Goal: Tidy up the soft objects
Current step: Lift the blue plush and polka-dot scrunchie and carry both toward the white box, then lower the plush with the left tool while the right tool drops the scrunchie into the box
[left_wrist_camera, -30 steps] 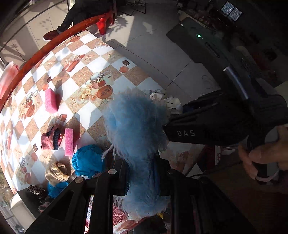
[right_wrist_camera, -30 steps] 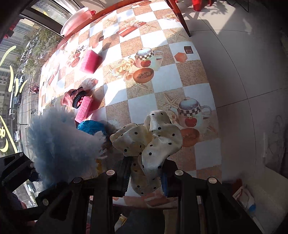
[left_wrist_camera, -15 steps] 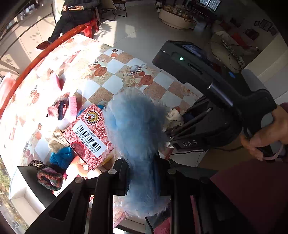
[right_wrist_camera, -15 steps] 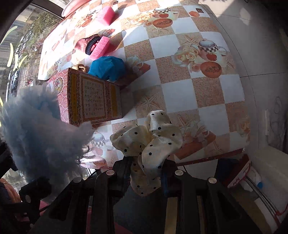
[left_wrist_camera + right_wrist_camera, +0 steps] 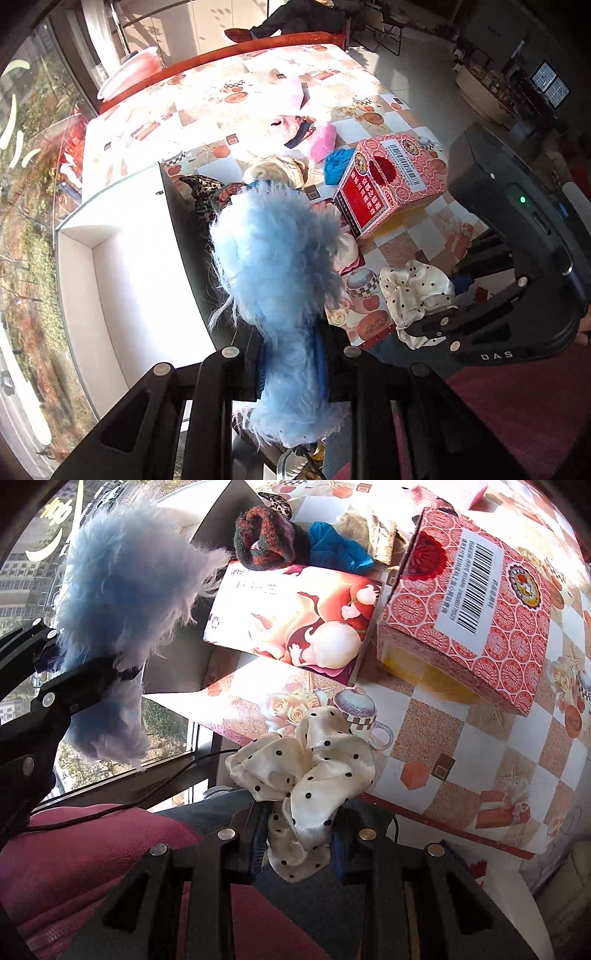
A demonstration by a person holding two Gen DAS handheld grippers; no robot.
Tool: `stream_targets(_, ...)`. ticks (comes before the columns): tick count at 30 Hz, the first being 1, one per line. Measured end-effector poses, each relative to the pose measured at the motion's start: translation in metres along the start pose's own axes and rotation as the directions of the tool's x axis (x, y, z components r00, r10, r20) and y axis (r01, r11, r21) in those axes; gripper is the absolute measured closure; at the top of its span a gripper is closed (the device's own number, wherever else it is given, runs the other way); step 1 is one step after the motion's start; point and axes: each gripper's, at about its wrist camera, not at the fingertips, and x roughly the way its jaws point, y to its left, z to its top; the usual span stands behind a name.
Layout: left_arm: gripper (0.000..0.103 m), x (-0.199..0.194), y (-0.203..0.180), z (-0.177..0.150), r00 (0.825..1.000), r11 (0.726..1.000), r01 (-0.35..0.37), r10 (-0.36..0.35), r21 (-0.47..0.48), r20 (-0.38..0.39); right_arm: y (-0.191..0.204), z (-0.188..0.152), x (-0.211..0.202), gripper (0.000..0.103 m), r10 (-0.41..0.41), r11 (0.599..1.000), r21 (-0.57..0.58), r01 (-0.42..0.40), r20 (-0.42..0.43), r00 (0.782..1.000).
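Scrunchie (image 5: 277,280) lengthwise along clamping fingers (image 5: 255,365)

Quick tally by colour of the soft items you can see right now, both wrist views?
Light blue: 1, fluffy scrunchie clamped in the left gripper
Cream with black dots: 1, satin scrunchie clamped in the right gripper
Teal blue: 1, cloth
Dark red-green knit: 1, scrunchie
Pink: 1, sponge block
Total: 5

Ahead of the right hand-held gripper, a red patterned carton (image 5: 476,602) with a barcode label lies on the checkered tabletop (image 5: 491,753), just beside a flat pink illustrated box (image 5: 295,616).
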Motion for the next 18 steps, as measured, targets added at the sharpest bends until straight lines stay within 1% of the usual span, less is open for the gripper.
stream_targets(3,0.08,-0.003,0.028,-0.012,0.999,0.991,-0.035,0.038,-0.13,0.014,0.029,0.015,-0.002,0.074,-0.016,0.995,-0.094,0.015,-0.003,1.0)
stream_targets(6,0.08,-0.007,0.053,-0.024,0.997,0.966,-0.065,0.072,-0.25,0.022,0.054,0.03,-0.008,0.074,-0.028,0.985,-0.169,0.028,0.004,1.0)
stream_targets(9,0.08,-0.006,0.072,-0.035,0.993,0.932,-0.102,0.115,-0.349,0.019,0.076,0.043,-0.013,0.074,-0.036,0.974,-0.224,0.04,0.018,0.999)
stream_targets(13,0.08,-0.007,0.098,-0.055,0.989,0.874,-0.134,0.147,-0.468,-0.009,0.104,0.062,-0.021,0.074,-0.039,0.962,-0.267,0.051,0.048,0.998)
stream_targets(15,0.08,-0.006,0.109,-0.064,0.986,0.848,-0.155,0.164,-0.507,-0.026,0.117,0.071,-0.025,0.074,-0.043,0.957,-0.285,0.061,0.068,0.997)
stream_targets(18,0.08,-0.004,0.12,-0.074,0.983,0.819,-0.17,0.176,-0.549,-0.041,0.131,0.082,-0.031,0.074,-0.044,0.951,-0.302,0.071,0.095,0.995)
